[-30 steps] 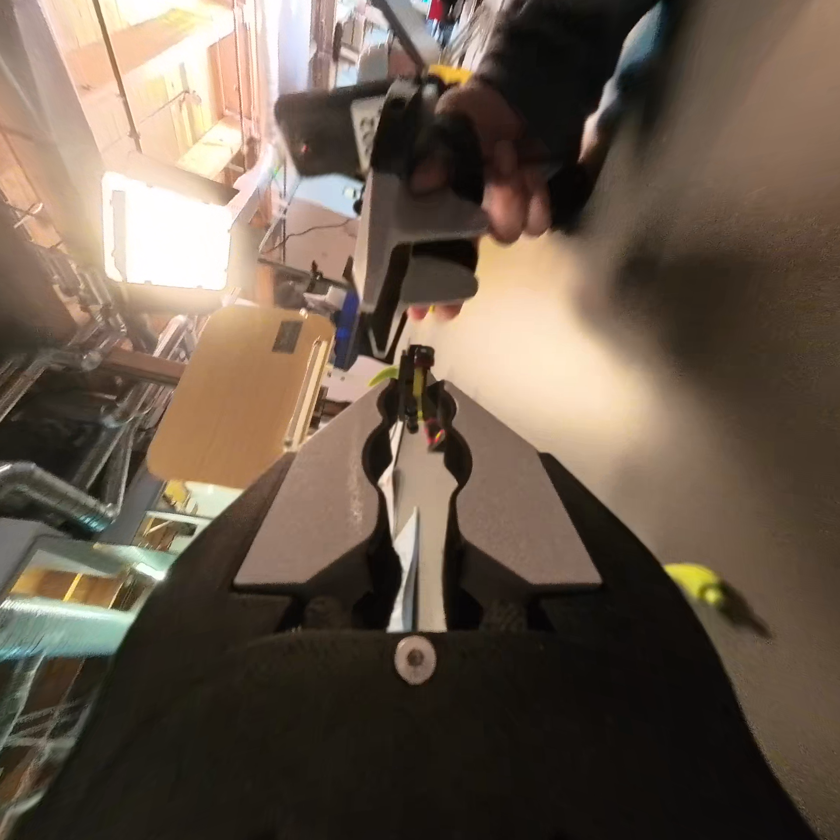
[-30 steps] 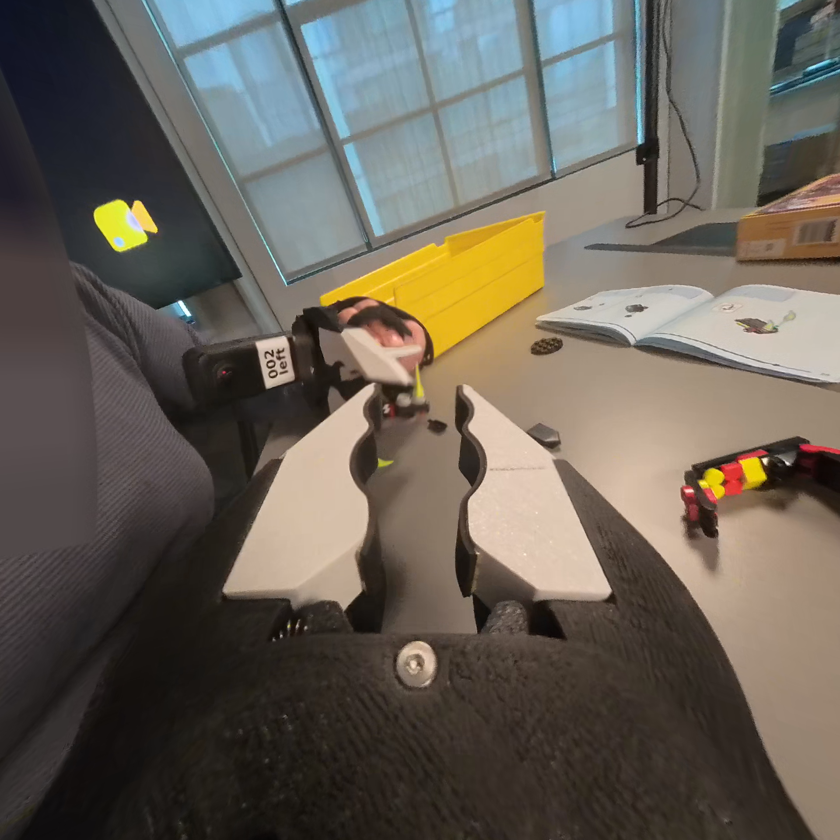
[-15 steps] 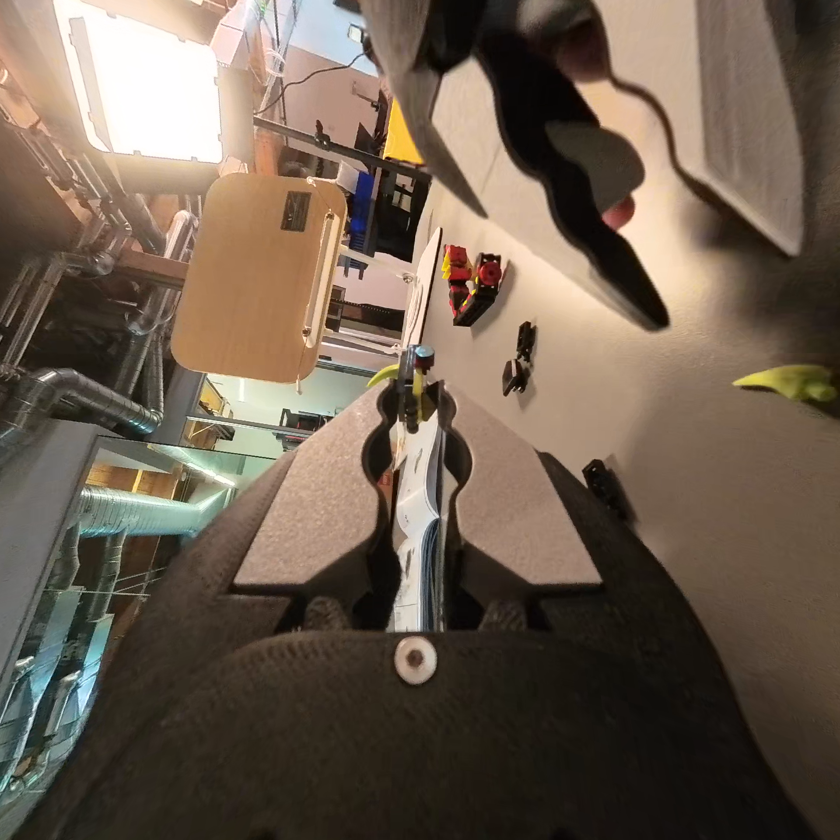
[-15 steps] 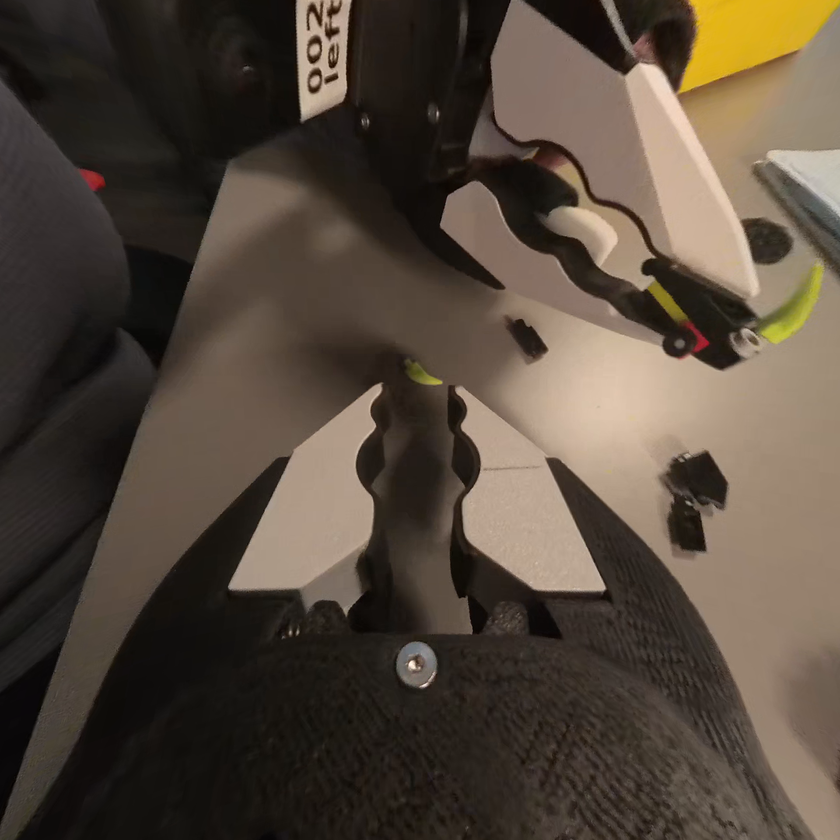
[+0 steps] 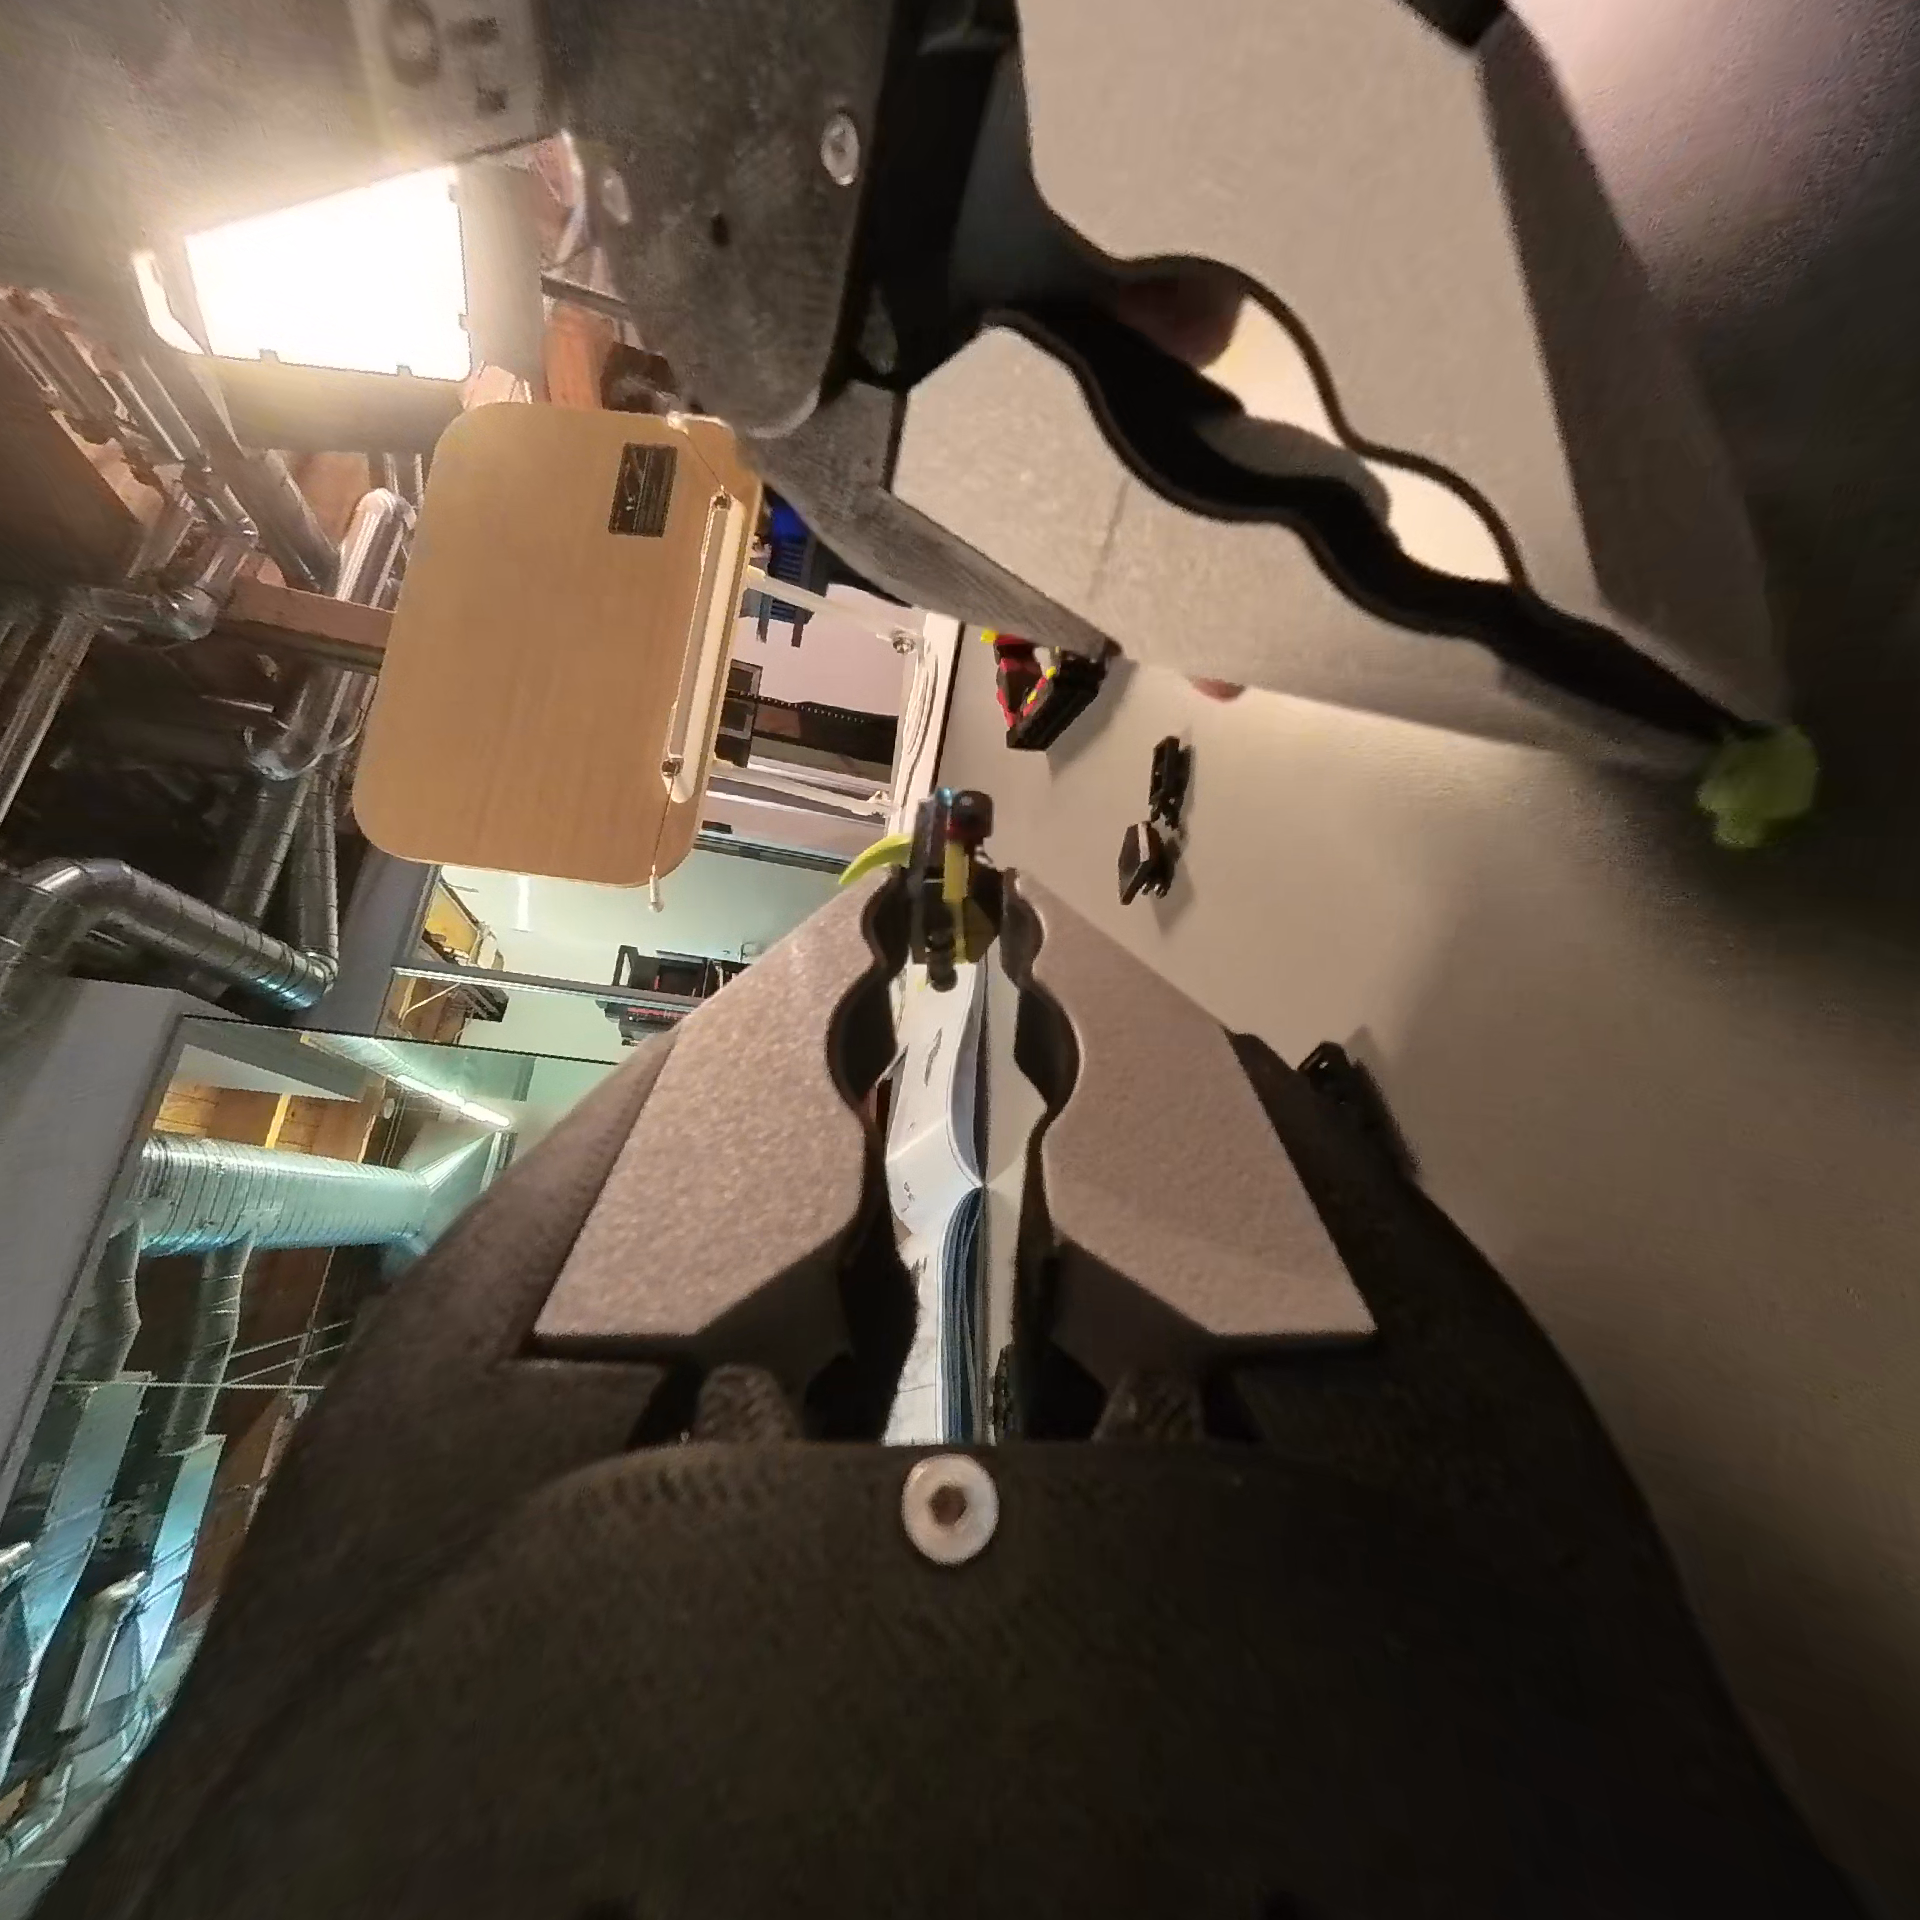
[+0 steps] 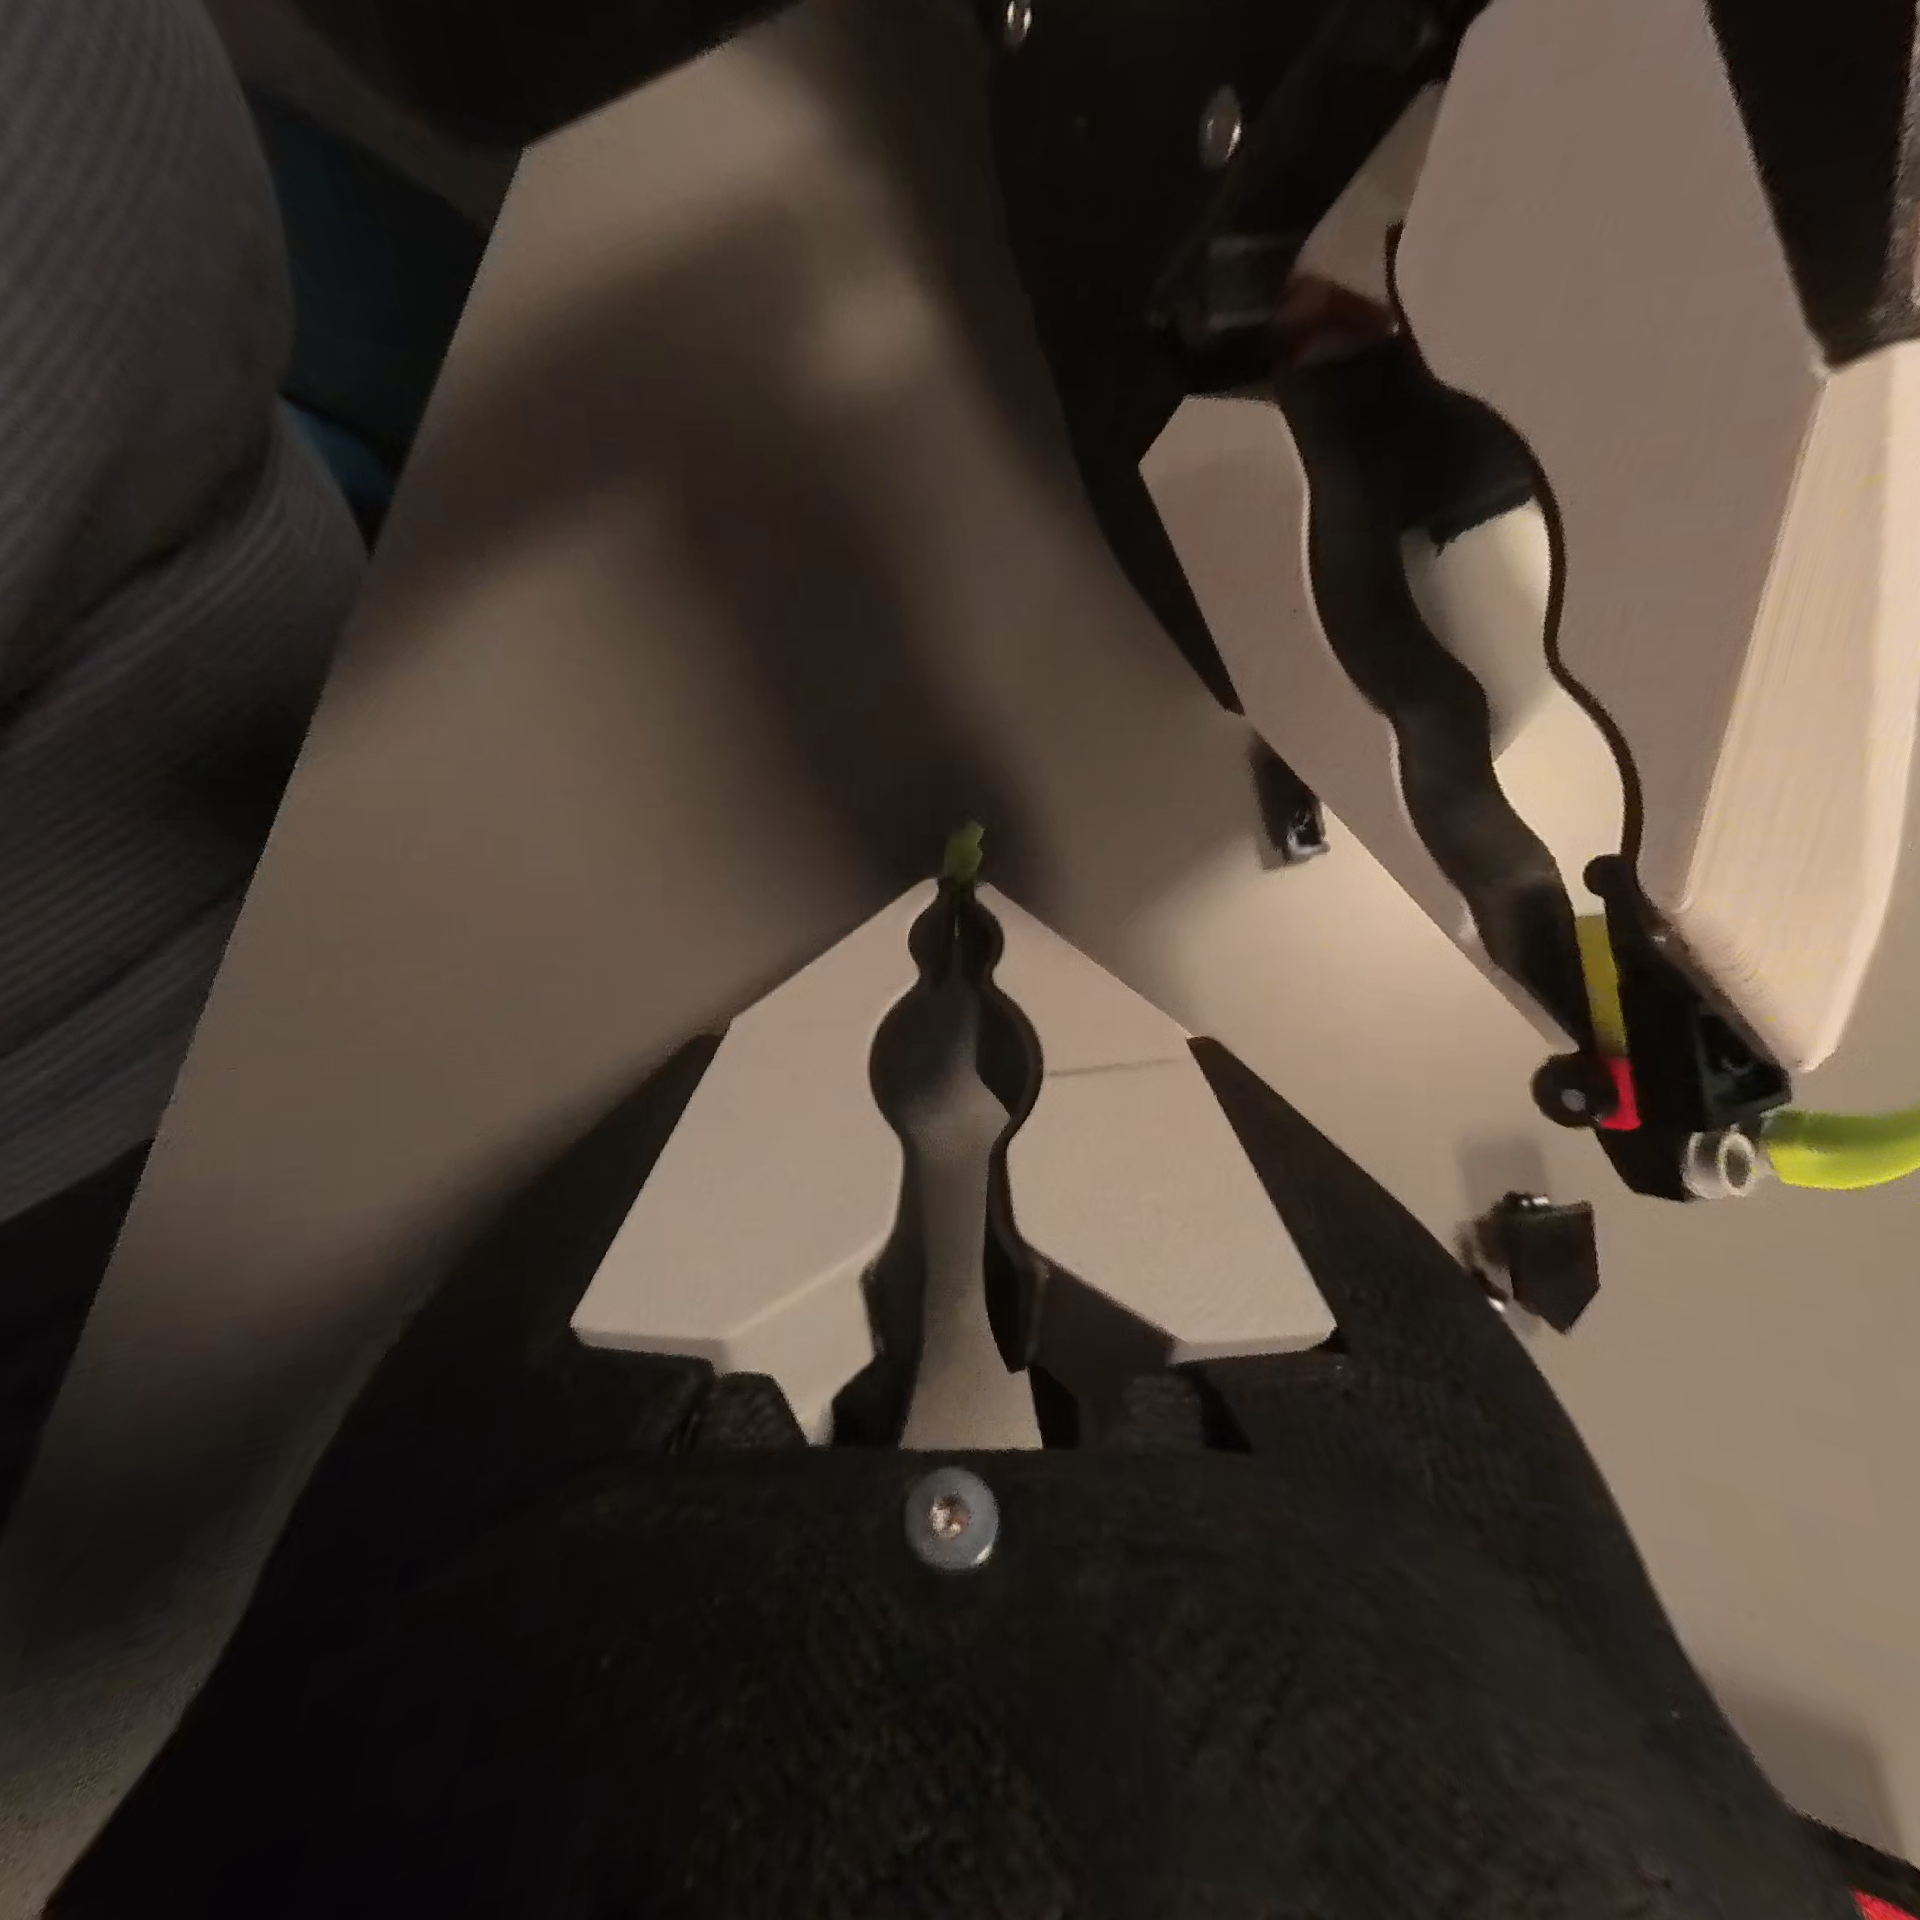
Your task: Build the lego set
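The right tongs (image 6: 961,904) are pinching shut on a small lime-green claw piece (image 6: 964,847), whose tip is poking out just past their tips, right down at the grey bench (image 6: 665,644). The left tongs (image 5: 945,883) are clamped on a small black sub-assembly (image 5: 951,873) with yellow and red bits and a lime-green claw of its own sticking out sideways.

In the right wrist view that sub-assembly (image 6: 1662,1081) is hanging up and to the right of the right tongs, its long axis slanting down toward the bench, with a pale open socket at its lower end beside the claw already fitted. Judging from this, the coming move is carrying the pinched claw rightward and up to that end, so the right tongs are doing the travelling and the left are holding steady.

Farther out, loose black pieces (image 5: 1153,831) are lying on the bench between the two tongs, a red-and-black partial build (image 5: 1039,696) is sitting beyond them, and an open instruction booklet (image 5: 945,1122) is lying at the far edge.
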Action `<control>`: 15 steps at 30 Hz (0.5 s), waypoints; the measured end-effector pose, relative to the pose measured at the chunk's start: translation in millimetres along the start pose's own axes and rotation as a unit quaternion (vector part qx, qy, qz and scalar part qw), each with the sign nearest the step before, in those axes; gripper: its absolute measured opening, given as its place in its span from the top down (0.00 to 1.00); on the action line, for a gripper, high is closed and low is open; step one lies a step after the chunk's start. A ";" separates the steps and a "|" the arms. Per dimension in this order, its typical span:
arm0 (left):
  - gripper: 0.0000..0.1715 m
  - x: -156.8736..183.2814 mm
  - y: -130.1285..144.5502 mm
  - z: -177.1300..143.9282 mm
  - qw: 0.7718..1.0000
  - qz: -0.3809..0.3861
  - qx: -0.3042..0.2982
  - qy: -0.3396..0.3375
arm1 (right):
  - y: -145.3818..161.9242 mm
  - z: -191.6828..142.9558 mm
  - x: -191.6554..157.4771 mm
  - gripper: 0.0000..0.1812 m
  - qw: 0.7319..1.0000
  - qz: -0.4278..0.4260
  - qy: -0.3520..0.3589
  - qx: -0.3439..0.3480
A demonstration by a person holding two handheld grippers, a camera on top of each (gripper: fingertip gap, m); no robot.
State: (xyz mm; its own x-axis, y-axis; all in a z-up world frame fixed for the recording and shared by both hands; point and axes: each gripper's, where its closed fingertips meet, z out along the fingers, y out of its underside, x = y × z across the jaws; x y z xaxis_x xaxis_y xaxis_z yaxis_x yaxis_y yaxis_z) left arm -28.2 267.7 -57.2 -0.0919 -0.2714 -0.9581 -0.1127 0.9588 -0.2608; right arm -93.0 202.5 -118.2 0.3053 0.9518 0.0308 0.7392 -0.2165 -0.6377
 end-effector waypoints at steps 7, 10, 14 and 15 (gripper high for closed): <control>0.91 5.9 -8.7 -1.6 1.000 0.004 0.021 0.016 | 36.0 -30.6 -0.1 1.00 0.994 -0.014 0.011 -0.110; 0.91 10.3 -9.1 -0.5 0.999 0.014 0.018 0.023 | 43.3 -46.4 5.8 1.00 0.992 0.046 0.038 -0.114; 0.91 14.1 -9.5 -1.3 0.999 0.018 0.020 0.036 | 34.7 -41.5 7.3 0.89 0.986 0.136 0.085 -0.036; 0.91 17.2 -11.0 -2.1 0.998 0.019 0.025 0.045 | 33.2 -37.9 1.6 0.87 0.986 0.143 0.084 -0.020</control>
State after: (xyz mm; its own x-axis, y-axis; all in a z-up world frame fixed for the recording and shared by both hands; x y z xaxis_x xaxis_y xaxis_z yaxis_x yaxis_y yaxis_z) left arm -30.5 252.3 -70.5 -0.1842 -0.2389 -0.9534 -0.0576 0.9710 -0.2322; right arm -45.2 188.6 -110.2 0.5974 0.8018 -0.0158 0.6311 -0.4823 -0.6075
